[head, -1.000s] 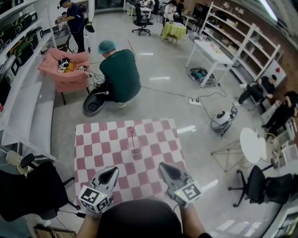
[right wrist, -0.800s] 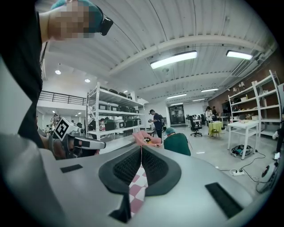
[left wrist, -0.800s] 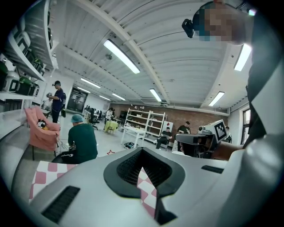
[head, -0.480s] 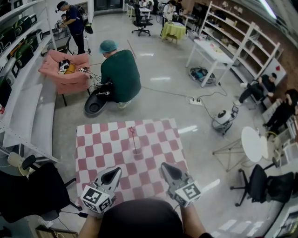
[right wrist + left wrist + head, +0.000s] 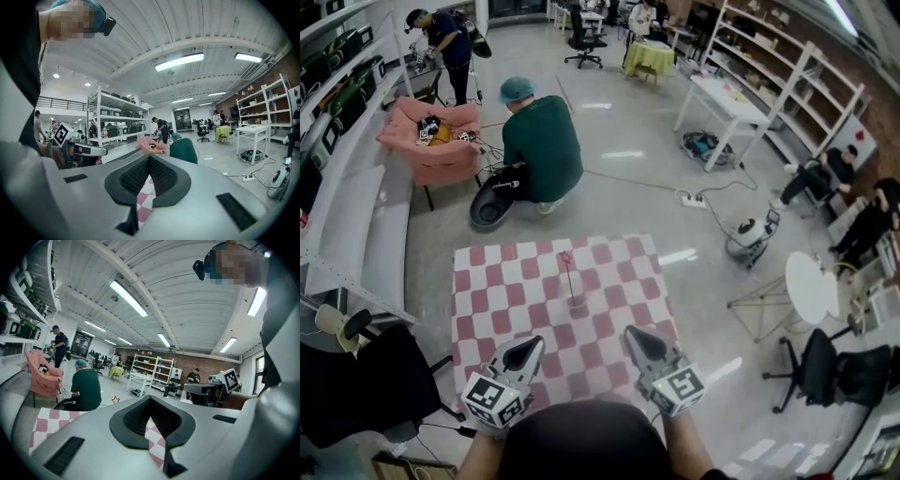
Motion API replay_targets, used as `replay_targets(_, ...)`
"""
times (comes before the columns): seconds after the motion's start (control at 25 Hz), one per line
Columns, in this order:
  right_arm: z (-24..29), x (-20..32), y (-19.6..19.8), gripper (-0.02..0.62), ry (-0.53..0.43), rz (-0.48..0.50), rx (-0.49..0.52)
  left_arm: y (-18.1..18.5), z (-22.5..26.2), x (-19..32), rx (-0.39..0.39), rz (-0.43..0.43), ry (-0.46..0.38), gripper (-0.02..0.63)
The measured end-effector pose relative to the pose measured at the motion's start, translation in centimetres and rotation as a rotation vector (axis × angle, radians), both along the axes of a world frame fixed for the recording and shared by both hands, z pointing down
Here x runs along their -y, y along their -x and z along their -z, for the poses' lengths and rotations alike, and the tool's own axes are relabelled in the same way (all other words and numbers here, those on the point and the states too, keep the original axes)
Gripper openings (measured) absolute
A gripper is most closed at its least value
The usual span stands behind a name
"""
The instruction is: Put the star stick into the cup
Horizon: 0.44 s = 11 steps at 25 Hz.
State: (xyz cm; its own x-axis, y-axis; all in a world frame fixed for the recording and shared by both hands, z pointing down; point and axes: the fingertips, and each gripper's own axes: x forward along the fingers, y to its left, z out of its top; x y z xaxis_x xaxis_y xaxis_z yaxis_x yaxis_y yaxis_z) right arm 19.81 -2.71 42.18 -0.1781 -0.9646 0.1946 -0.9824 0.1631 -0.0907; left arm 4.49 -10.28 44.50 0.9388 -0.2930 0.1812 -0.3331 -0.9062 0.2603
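Note:
A thin red star stick (image 5: 568,276) stands upright in a small clear cup (image 5: 575,302) near the middle of the red-and-white checkered table (image 5: 497,291). In the left gripper view its star (image 5: 116,400) shows just beyond the jaws. My left gripper (image 5: 530,343) hangs over the table's near edge, left of the cup, shut and empty (image 5: 150,398). Level with it on the right, my right gripper (image 5: 633,334) is also shut on nothing (image 5: 149,156). Both are well short of the cup.
A person in green (image 5: 542,141) crouches on the floor beyond the table's far edge, beside a pink armchair (image 5: 431,141). A black chair (image 5: 356,380) stands by the table's left side. A white round table (image 5: 809,291) and floor cables (image 5: 694,202) lie to the right.
Both grippers stay where they were, shut. The cup and stick have not moved on the table. The view has shifted very slightly.

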Motion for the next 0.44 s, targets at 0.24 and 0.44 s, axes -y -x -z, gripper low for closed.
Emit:
replay_targets(0.24,0.11,-0.11,0.01,0.017,0.002,-0.001,-0.001,-0.12,-0.09,-0.26,-0.001,-0.002,0.003,0.04)
replay_targets(0.44,0.13,0.04,0.31,0.017,0.006,0.003,0.002,0.11,-0.15,-0.19,0.0,0.003,0.004,0.04)
